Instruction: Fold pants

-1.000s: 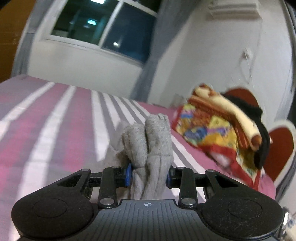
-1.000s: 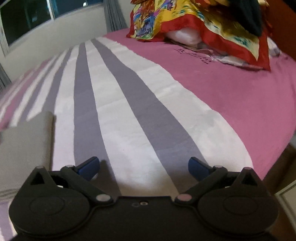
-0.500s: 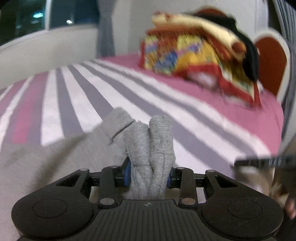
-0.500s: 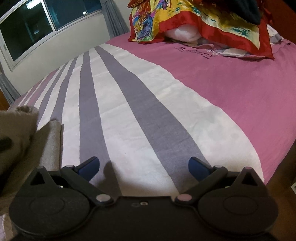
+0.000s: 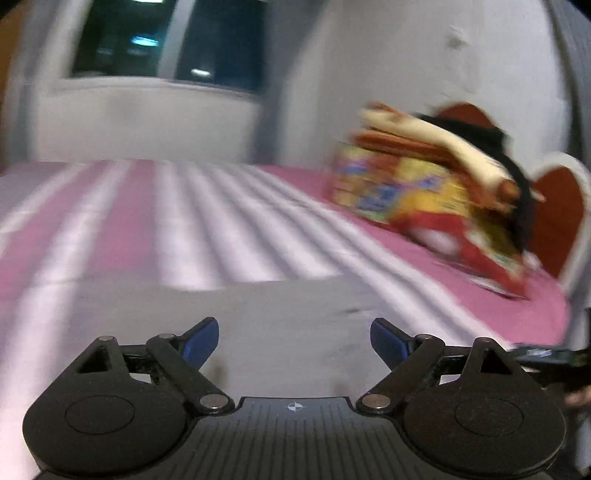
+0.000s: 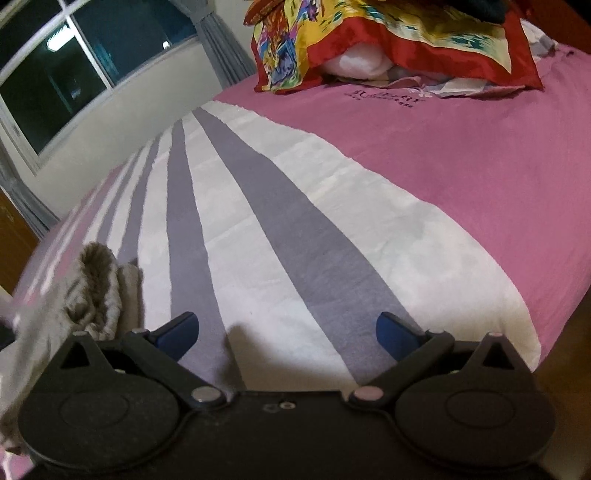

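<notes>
Your left gripper [image 5: 294, 338] is released and empty above the flat grey pants [image 5: 280, 314] on the striped bed [image 5: 184, 236], probably to let the fold rest. Your right gripper [image 6: 287, 330] is spread too, beside the bunched end.

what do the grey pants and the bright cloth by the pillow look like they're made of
Pants: seemingly a soft knit, fleece or sweatshirt-type cotton, matte; the bunched edge shows a fuzzy, nubbly texture and thick rounded folds. Bright cloth: probably satin or a silky synthetic; its red border and yellow print carry a smooth sheen and it drapes in sharp, thin creases. Fibre content cannot be told from the look alone.
</notes>
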The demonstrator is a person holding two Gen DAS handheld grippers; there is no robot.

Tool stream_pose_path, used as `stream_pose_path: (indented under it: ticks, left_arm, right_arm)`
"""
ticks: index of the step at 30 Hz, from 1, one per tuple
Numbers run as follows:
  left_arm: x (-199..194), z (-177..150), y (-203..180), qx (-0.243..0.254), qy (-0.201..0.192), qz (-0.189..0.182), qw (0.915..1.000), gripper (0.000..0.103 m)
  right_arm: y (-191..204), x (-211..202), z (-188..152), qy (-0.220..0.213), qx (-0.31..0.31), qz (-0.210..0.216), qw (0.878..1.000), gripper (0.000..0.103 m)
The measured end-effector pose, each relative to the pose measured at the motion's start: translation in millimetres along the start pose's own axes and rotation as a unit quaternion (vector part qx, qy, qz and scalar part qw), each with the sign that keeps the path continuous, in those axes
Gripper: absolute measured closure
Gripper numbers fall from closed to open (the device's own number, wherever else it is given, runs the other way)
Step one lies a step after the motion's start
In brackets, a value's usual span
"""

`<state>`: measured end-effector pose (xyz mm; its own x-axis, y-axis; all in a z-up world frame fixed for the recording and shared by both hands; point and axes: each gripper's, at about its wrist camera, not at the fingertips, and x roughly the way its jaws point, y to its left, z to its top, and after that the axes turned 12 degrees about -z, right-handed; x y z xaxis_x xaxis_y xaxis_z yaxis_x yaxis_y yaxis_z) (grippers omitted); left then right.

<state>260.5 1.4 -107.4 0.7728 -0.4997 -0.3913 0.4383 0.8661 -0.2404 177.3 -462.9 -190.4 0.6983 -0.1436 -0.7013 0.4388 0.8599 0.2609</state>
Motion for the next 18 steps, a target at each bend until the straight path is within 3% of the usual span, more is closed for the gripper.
stream_pose_path:
  ticks: [3, 5, 8, 11, 14, 17, 18]
  left_arm:
    - [-62.3, -23.4, 47.6, -0.031, -0.010, 0.084, 0.9959, 0.014]
    - [-93.6, -43.0, 69.1, -0.057, 0.000, 0.107, 0.9926, 0.014]
    - [-121.4, -72.6, 75.2, -0.050, 0.031, 0.112, 0.9920, 0.014]
    - [-115.1, -87.8, 63.8, -0.015, 0.074, 0.097, 0.9924, 0.014]
    - [-87.2, -92.7, 48.6, 0.030, 0.120, 0.093, 0.9879, 0.014]
    - [-68.8, -79.0, 42.5, 0.057, 0.107, 0.112, 0.9862, 0.014]
    - [-68.1, -74.1, 46.2, 0.054, 0.096, 0.113, 0.9876, 0.014]
  right_arm:
    - [1.5, 0.5, -0.4, 0.005, 0.002, 0.013, 1.000, 0.000]
    - [4.2, -1.2, -1.3, 0.001, 0.003, 0.021, 1.000, 0.000]
    - [7.8, -4.1, -4.1, -0.003, 0.008, 0.039, 0.999, 0.000]
    - [13.0, -9.7, -7.6, -0.012, 0.015, 0.050, 0.999, 0.000]
    - [25.6, -30.0, -15.5, -0.051, -0.001, 0.075, 0.996, 0.001]
    - [51.9, -46.5, -29.3, -0.061, -0.029, 0.110, 0.992, 0.013]
    - [65.4, -51.9, -34.9, -0.067, -0.050, 0.125, 0.989, 0.026]
